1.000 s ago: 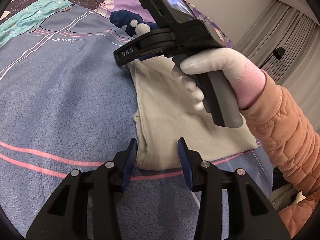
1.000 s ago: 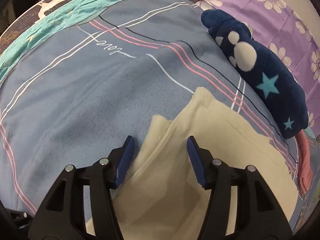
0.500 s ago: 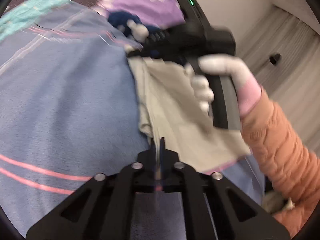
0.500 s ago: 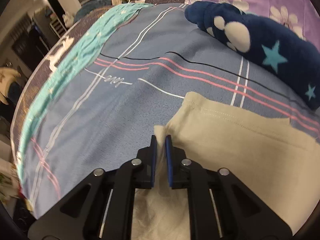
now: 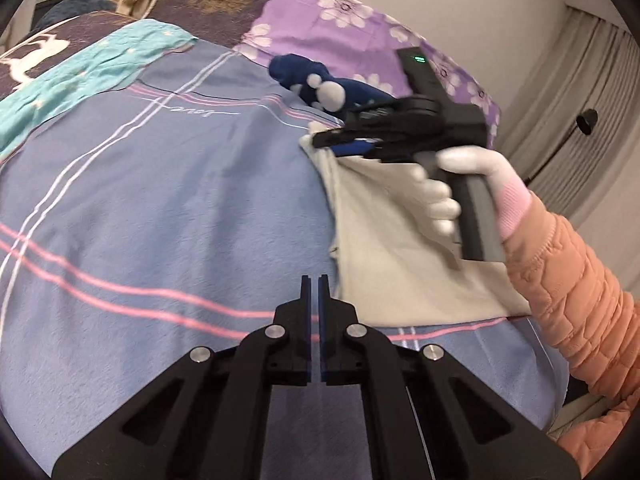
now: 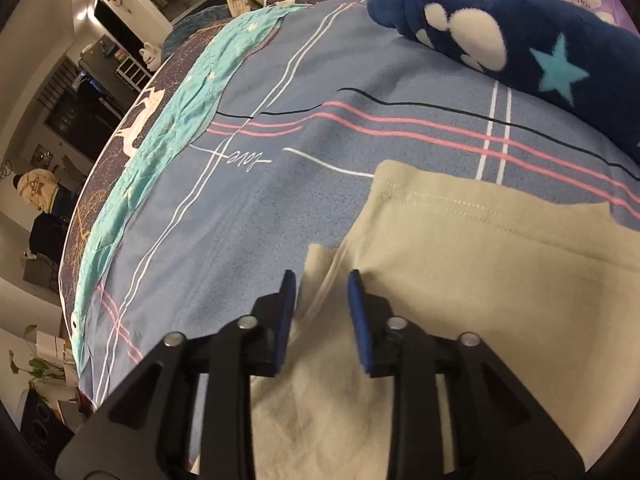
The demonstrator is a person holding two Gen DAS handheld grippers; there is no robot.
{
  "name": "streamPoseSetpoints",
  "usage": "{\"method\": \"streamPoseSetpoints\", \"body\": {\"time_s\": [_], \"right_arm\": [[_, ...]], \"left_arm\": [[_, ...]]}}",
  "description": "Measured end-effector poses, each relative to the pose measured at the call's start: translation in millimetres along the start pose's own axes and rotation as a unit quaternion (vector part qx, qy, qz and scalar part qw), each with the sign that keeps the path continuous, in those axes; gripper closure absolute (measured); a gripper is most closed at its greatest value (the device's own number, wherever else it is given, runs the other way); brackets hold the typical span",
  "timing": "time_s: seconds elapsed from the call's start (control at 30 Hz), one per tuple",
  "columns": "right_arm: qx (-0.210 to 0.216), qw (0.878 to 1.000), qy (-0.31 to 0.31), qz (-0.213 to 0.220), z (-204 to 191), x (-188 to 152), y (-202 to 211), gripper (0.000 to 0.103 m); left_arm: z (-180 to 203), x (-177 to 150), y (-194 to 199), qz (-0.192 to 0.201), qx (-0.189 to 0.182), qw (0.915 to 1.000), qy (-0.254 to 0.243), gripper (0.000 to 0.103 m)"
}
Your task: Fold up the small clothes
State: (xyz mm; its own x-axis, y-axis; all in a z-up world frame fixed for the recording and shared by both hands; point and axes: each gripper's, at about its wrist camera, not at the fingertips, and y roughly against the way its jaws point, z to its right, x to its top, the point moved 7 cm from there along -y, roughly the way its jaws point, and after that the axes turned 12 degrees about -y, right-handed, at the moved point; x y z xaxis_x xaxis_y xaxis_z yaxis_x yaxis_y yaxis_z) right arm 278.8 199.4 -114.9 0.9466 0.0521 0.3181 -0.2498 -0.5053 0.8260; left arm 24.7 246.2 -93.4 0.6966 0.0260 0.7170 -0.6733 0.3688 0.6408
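Note:
A cream folded garment [image 5: 384,248] lies flat on the blue striped blanket [image 5: 160,208]; it also shows in the right wrist view [image 6: 480,264]. My left gripper [image 5: 314,284] is shut and empty, over the blanket just left of the garment's near corner. My right gripper [image 6: 322,280] is open, its jaws straddling the garment's left folded edge; in the left wrist view it [image 5: 352,142] sits at the garment's far corner, held by a white-gloved hand.
A navy plush cloth with white paws and stars [image 6: 520,40] lies beyond the garment. A purple floral pillow [image 5: 360,28] and a teal sheet [image 5: 80,76] sit further back. The person's orange sleeve [image 5: 580,300] is at the right. Curtains hang at the far right.
Both grippers had closed on the garment's edge half a second ago. Now the right one has opened and the left one has come off the cloth, still shut, with the garment lying flat.

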Motion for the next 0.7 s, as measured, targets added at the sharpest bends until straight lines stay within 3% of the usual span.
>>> {"method": "streamPoseSetpoints", "body": {"time_s": [0.13,0.17,0.23,0.3,0.43,0.7], "right_arm": [[0.004,0.997,0.077,0.021,-18,-24,35,0.059],[0.004,0.995,0.095,0.026,-22,-32,44,0.056],[-0.013,0.991,0.124,0.04,-23,-48,59,0.038],[-0.048,0.986,0.149,0.066,-17,-65,75,0.031],[-0.084,0.978,0.17,0.091,6,-98,99,0.031],[-0.145,0.959,0.203,0.136,37,-146,136,0.028]], "left_arm": [[-7,-3,10,0.011,-0.003,0.9999,0.005,0.091],[-5,-3,11,0.012,-0.005,0.9999,0.004,0.085],[-1,-3,7,0.009,-0.009,0.9999,-0.002,0.074],[7,-5,2,0.001,-0.012,0.9999,-0.011,0.059],[17,-11,-9,-0.011,-0.024,0.9994,-0.021,0.059],[2,-21,-14,-0.02,-0.016,0.9996,0.012,0.059]]}}
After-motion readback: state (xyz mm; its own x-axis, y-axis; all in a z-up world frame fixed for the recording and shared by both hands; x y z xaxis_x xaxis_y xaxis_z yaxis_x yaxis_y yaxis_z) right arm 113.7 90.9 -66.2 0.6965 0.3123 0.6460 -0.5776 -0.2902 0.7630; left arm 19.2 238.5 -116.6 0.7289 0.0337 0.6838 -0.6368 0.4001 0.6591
